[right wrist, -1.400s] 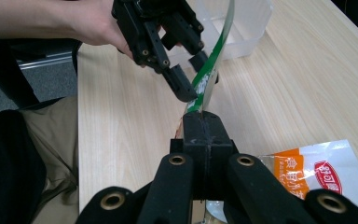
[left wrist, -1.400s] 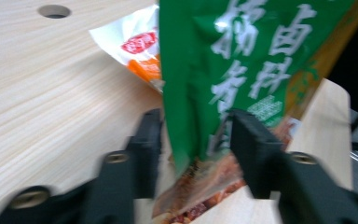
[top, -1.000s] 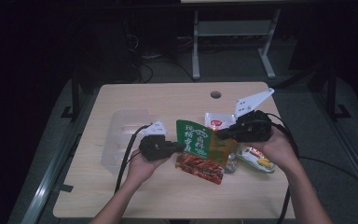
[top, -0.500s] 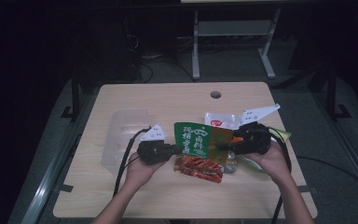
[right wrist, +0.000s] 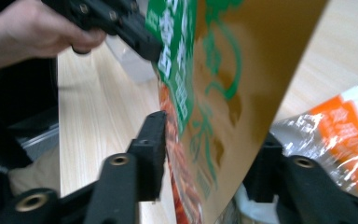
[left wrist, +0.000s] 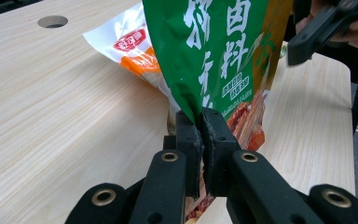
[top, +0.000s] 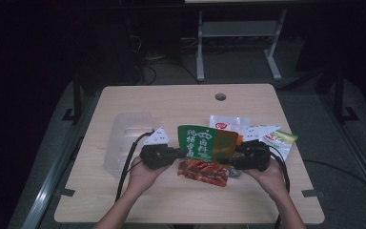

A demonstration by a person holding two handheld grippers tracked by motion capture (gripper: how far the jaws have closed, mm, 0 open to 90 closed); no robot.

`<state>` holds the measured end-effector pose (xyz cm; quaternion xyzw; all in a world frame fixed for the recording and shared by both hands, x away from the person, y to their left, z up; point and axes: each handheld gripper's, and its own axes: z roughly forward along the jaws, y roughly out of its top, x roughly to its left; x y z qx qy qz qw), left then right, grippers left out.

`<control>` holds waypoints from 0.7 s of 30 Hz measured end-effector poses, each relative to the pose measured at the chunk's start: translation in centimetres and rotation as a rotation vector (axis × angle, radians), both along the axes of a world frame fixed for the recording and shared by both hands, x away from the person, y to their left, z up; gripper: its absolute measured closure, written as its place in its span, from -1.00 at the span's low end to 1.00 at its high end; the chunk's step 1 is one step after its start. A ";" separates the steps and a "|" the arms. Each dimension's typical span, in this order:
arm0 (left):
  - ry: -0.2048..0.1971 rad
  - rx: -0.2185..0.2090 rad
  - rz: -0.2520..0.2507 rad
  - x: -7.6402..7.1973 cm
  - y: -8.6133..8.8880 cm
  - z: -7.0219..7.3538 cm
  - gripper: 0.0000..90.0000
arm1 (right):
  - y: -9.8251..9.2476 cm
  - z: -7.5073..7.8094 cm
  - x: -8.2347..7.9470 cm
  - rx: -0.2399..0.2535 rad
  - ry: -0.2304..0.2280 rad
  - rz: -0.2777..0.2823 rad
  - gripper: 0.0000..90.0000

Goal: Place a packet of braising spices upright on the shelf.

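At the left of the table (top: pixel 124 200) lies a clear plastic tray (top: pixel 124 138), with bare wood around it and more open wood toward the far edge, where a round hole (top: pixel 220 97) sits. Just right of the tray, the left gripper (left wrist: pixel 200 122) has its jaws pressed together on the lower left edge of the green bag (top: pixel 205 141), pinching the film between the pads. The bag stands upright above the table's middle, its long axis roughly vertical and its printed face toward the person; large white Chinese characters run down the green panel, with smaller white lines of writing in a box below, too small to read, and an orange-brown panel at its right. Under it a red snack packet (top: pixel 203 171) lies flat, its length running across the table. Behind the bag rests a white packet (top: pixel 226 122) with a red oval logo and an orange band. The right gripper (right wrist: pixel 209 144) has just been closing, its jaws spread on either side of the bag's right edge, the pads not yet pressing it. Farthest right a green-and-white packet (top: pixel 282 139) lies near the table's right edge.
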<state>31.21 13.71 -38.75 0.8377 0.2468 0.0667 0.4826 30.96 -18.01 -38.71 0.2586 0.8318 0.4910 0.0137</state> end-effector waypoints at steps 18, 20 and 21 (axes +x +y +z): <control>-0.005 -0.019 0.044 -1.2 1.6 0.4 0.44 | 0.2 -0.7 -0.5 0.006 -0.020 -0.014 0.97; -0.015 0.000 0.044 -1.5 1.8 0.5 0.40 | 0.2 -0.7 -0.6 0.004 -0.023 -0.017 0.98; -0.019 0.008 0.045 -1.7 1.9 0.5 0.36 | 0.2 -0.7 -0.6 0.004 -0.019 -0.017 0.98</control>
